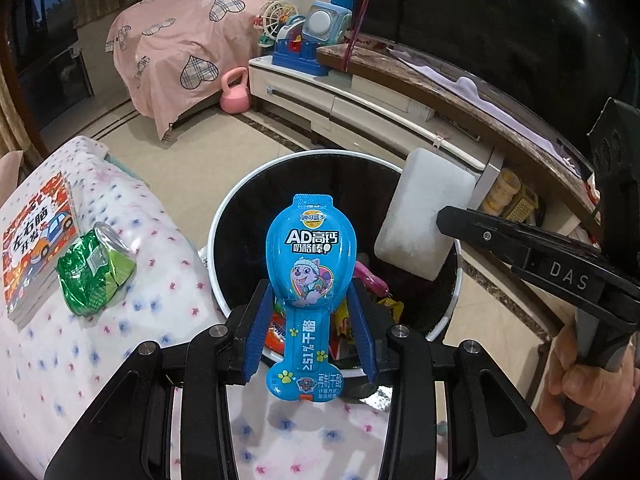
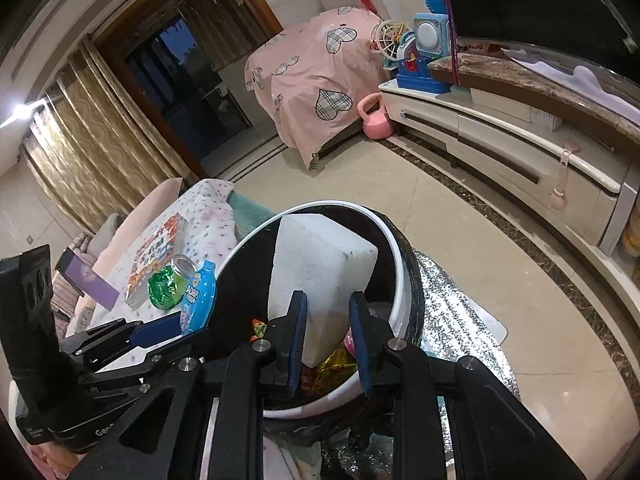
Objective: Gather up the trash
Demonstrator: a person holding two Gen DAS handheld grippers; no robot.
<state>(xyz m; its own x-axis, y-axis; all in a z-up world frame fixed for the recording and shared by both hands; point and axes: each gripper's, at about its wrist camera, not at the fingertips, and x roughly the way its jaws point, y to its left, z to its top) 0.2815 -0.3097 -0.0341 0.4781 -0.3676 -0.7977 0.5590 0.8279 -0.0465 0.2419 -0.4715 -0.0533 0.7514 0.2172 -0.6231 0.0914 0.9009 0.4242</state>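
Our left claw (image 1: 312, 312) is clamped on a bright blue plastic cheese-stick wrapper (image 1: 310, 264), held upright over the near rim of the round black-lined trash bin with a white rim (image 1: 224, 216). Our right claw (image 2: 328, 320) is closed on a white rectangular foam block (image 2: 320, 264), which hangs over the bin's mouth. We judge the task to be midway: several colourful wrappers already lie at the bottom of the bin, these two pieces are poised for release, and a crushed green drink can (image 1: 96, 268) remains on the tabletop with the flowered cloth (image 1: 80, 360), beside a children's book (image 1: 36, 240). The left wrist view shows a hand (image 1: 576, 392) gripping the right tool's handle. The right wrist view alone shows a silver foil mat (image 2: 452, 320) under the bin.
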